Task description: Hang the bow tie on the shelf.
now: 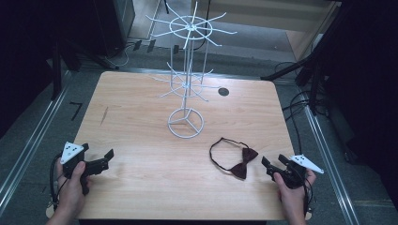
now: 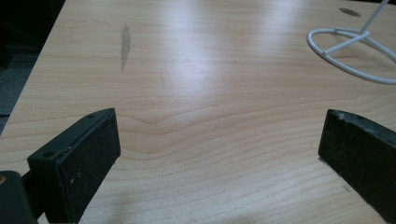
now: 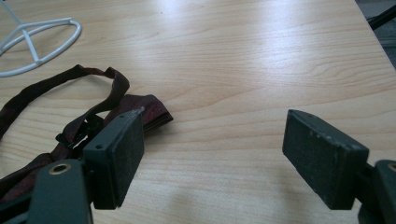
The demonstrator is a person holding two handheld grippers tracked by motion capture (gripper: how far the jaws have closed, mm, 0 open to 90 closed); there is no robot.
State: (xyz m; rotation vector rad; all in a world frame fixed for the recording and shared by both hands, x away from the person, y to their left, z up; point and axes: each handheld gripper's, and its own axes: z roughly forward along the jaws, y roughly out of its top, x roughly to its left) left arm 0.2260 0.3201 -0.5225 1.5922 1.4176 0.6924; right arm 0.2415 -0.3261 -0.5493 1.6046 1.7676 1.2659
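the right tool (image 1: 274,167), jaws spread and empty like the left tool (image 1: 98,161), rests on the tabletop (image 1: 141,122) with the dark red bow tie (image 1: 243,161) just beside its left jaw, likely best pinched at the knot for hanging on the white wire rack (image 1: 187,84) beyond.

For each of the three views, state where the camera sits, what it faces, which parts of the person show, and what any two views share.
High view: above the person's side, looking forward and down on the table; both hands, left gripper and right gripper show.
Left gripper view: on the left gripper, facing bare wood and the white rack base; jaws apart.
Right gripper view: on the right gripper, beside the bow tie; jaws apart.
Shared: both gripper views show the rack's base ring.
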